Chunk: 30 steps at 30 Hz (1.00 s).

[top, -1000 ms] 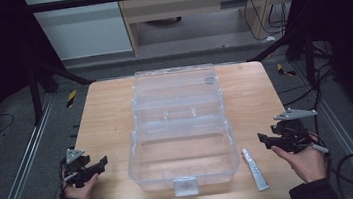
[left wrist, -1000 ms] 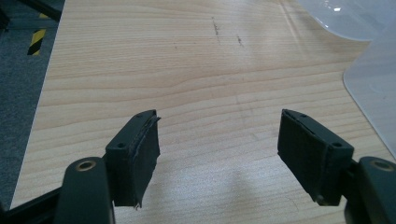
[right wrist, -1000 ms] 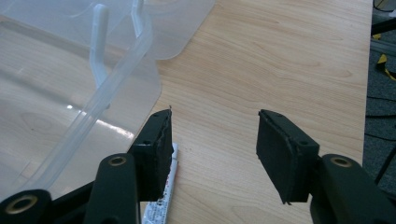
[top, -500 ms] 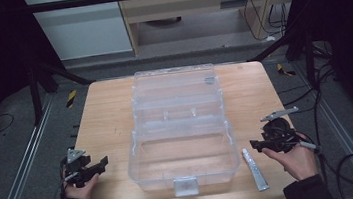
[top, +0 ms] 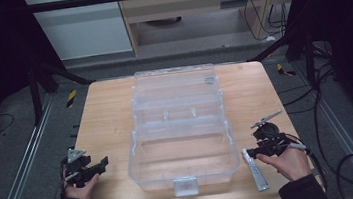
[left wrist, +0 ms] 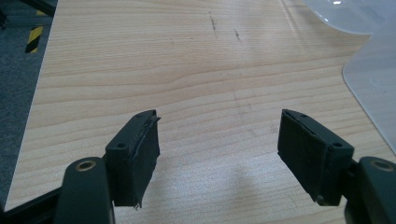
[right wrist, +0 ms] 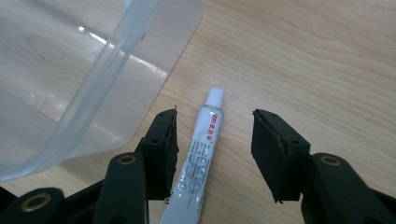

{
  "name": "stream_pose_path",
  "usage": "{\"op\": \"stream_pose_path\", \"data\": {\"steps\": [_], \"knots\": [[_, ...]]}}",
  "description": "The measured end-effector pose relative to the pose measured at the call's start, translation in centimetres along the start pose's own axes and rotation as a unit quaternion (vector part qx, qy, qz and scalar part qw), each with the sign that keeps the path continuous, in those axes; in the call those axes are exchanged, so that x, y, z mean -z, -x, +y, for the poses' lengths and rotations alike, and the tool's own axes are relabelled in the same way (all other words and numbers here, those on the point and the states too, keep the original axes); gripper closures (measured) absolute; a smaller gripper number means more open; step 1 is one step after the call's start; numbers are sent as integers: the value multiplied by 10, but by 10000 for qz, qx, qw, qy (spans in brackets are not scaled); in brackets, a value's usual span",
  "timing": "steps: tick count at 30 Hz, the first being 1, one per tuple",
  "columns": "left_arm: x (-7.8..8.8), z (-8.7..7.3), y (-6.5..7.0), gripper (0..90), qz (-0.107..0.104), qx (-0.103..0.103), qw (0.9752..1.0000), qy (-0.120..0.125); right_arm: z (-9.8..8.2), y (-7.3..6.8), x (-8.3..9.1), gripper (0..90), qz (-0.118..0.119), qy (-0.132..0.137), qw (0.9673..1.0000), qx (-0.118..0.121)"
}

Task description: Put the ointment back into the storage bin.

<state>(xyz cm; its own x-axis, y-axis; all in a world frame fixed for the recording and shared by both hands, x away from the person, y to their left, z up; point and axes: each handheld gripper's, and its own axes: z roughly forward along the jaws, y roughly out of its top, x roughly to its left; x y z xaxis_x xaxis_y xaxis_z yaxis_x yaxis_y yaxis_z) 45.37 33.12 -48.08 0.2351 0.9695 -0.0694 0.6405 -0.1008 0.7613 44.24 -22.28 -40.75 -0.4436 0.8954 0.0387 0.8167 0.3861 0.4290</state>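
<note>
Where the pale wood-grain surface (top: 107, 127) meets the person's right side, a small white tube (right wrist: 198, 154) with red print and a white cap is seen lying flat, its cap pointing away from the person. In the right gripper view it lies between the two black jaws of the right claw (right wrist: 215, 149), which are set apart around it; the tube's body is close against the left-hand jaw, though contact cannot be made out. In the high view the tube (top: 255, 170) is found near the front right corner of the surface, just beside the right claw (top: 258, 151) and the hand (top: 287, 162) that holds it.

Just to the tube's left, a large clear plastic box (top: 180, 129) is set open at the middle of the surface, its hinged lid laid back toward the far edge. Its walls are smooth, glossy and round-cornered, and a translucent latch is seen at its near wall. A rounded corner of the box (right wrist: 79, 79) stands close beside the right claw's left-hand jaw.

Well apart, near the front left edge, the left claw (top: 94, 169) is held with its jaws wide apart over bare wood (left wrist: 187, 70); flat dark rubbery pads (left wrist: 310, 149) are seen on the jaws. A dark mat-like floor and metal rails are seen around the surface.
</note>
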Motion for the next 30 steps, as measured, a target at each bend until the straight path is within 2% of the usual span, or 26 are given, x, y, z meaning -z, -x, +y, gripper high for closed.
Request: {"op": "stream_pose_path", "data": {"steps": [5, 8, 10, 14, 17, 19, 23, 25, 30], "knots": [[0, 0, 0, 288, 1, -19, 10000, -32, -3, 0, -7, 523, 17, -231, 9997, 6], [0, 0, 0, 288, 5, -9, 10000, -21, -3, -1, -11, 532, -29, -337, 9994, 102], [0, 0, 0, 288, 6, -7, 10000, -8, -3, -3, -13, 539, -21, -398, 9992, 64], [0, 0, 0, 288, 2, -4, 10000, -14, -2, -4, -19, 548, -41, -515, 9985, 166], [0, 0, 0, 288, -3, -10, 10000, -11, -2, -6, -22, 557, -32, -655, 9978, 108], [0, 0, 0, 288, -4, -8, 10000, -12, -1, -6, -24, 561, -30, -667, 9977, 150], [0, 0, 0, 288, -10, -8, 10000, -17, -2, -4, -29, 564, 70, -782, 9969, 25], [0, 0, 0, 288, -8, -9, 10000, -21, -4, -2, -32, 568, 5, -810, 9967, 5], [0, 0, 0, 288, -18, -22, 10000, -24, -6, -2, -39, 569, 65, -933, 9956, 1]]}}
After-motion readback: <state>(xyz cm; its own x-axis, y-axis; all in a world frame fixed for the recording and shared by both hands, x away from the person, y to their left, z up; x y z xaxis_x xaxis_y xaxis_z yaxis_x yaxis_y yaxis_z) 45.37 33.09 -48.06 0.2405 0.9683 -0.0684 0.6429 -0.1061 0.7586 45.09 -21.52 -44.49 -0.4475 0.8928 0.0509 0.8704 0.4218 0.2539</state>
